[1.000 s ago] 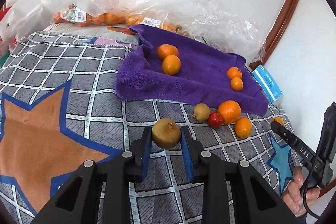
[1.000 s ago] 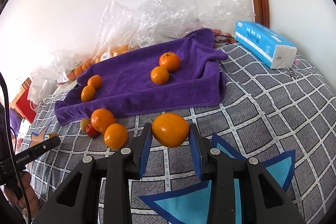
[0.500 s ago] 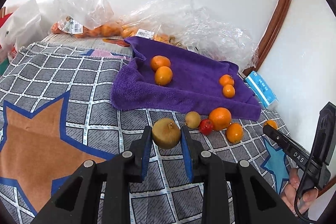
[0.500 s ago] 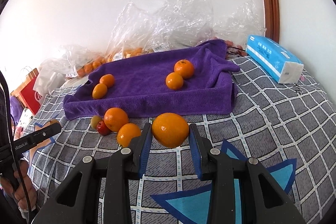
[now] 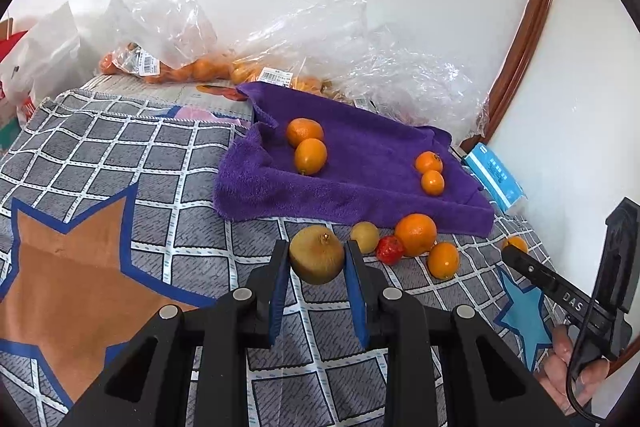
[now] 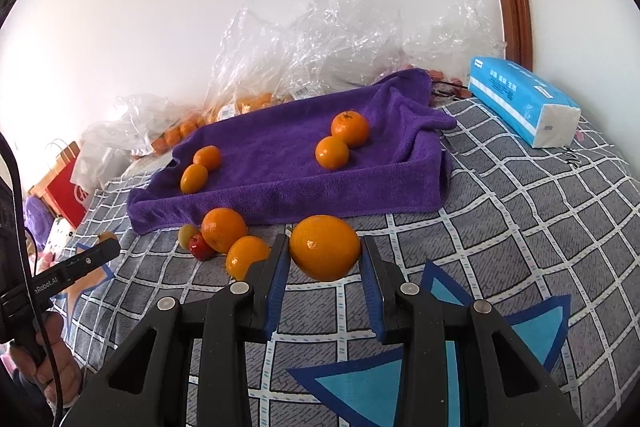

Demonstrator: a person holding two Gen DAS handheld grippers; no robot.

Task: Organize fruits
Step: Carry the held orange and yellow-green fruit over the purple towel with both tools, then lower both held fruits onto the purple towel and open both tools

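My left gripper [image 5: 316, 259] is shut on a brown kiwi [image 5: 317, 254], held above the patterned bedcover in front of the purple towel [image 5: 360, 163]. My right gripper [image 6: 324, 255] is shut on a large orange [image 6: 325, 247], held just before the towel's [image 6: 288, 163] front edge. Two pairs of oranges lie on the towel [image 5: 306, 143] [image 5: 430, 171]. A loose group lies in front of it: a small kiwi [image 5: 365, 237], a red fruit [image 5: 390, 250] and two oranges [image 5: 416, 234] [image 5: 443, 259].
Clear plastic bags [image 5: 360, 43] with more oranges line the white wall behind the towel. A blue tissue pack [image 6: 524, 99] lies at the right by a wooden frame. Red and white bags [image 5: 24, 67] stand at the far left. The grey checked bedcover [image 5: 100, 155] spreads left.
Both grippers have pulled back and risen slightly with their fruit; the towel and loose fruit now sit a little farther off and lower in view. The grips are unchanged.
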